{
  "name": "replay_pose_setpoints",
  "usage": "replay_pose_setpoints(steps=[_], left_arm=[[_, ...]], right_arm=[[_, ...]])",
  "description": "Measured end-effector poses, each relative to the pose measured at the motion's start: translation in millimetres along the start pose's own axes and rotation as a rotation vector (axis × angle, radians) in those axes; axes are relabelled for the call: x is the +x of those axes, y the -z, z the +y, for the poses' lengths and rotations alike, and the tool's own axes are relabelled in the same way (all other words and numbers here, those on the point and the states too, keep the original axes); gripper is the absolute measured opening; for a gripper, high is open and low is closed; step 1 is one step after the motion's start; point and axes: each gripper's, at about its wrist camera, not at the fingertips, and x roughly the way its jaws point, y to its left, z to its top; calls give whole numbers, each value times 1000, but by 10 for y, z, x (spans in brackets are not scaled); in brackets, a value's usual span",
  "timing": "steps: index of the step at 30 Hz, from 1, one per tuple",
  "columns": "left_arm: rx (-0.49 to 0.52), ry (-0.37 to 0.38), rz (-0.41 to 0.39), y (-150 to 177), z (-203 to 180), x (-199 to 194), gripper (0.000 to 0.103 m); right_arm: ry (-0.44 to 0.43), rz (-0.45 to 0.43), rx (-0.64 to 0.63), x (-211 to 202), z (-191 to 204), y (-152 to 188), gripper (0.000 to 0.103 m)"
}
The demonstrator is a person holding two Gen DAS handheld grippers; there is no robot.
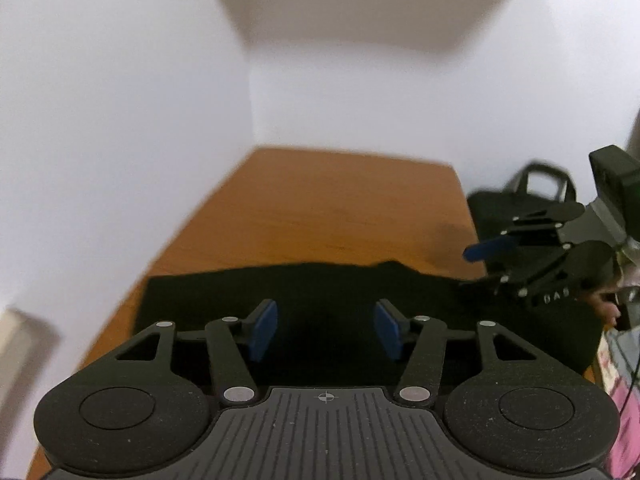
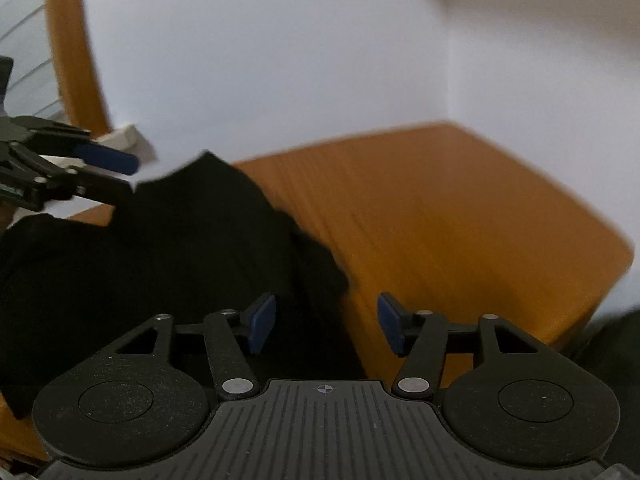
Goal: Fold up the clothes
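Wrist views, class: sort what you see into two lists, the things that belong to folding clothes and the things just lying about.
Belongs to the job:
black garment
wooden table
left gripper, open
right gripper, open

Just lying about:
black bag
pink patterned fabric
white block

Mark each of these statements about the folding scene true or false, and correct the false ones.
1. The garment on the table is black. True.
2. The left gripper is shut on the garment. False: it is open, with nothing pinched between its blue pads.
3. The table top is orange-brown wood. True.
4. The right gripper holds a white towel. False: it is open and empty, above the garment's edge.
5. White walls stand behind the table. True.
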Motion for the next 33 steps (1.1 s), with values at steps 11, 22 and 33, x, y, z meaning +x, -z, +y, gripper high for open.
replay_pose_setpoints(steps=[11, 22, 33], left_arm=[[60, 26, 31, -234, -205, 620, 72], [137, 123, 138, -250, -231, 939, 15], [14, -58, -183, -35, 832, -1140, 7]], right_arm=[[-90, -83, -1, 18, 181, 306, 9], [2, -213, -111, -196, 501, 372, 6], [-135, -395, -201, -309, 1516, -283, 5]])
